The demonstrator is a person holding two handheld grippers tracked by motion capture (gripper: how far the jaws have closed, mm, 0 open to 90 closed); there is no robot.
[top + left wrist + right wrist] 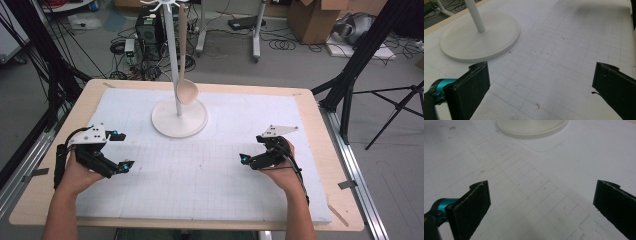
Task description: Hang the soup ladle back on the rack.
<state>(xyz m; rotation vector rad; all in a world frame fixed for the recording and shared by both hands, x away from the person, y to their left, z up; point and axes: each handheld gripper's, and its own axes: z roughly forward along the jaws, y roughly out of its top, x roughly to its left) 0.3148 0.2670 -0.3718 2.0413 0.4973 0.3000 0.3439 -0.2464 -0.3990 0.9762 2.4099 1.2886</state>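
A white hanger stand (179, 120) with a round base and a thin pole rises at the back middle of the mat. A wooden spoon (185, 90) hangs from a hook at its top, with the bowl low beside the pole. My left gripper (123, 150) rests at the left of the mat, open with nothing between its jaws. My right gripper (251, 148) rests at the right, also open and empty. In the left gripper view the stand's base (481, 40) lies ahead to the left of the wide jaws (541, 80). In the right gripper view the base (531, 130) sits at the top beyond the jaws (541, 197).
A white gridded mat (200, 175) covers most of the wooden table (345, 210). On the floor beyond are a computer tower (149, 30) with cables, cardboard boxes (315, 17) and black tripod legs (395, 107) at the right.
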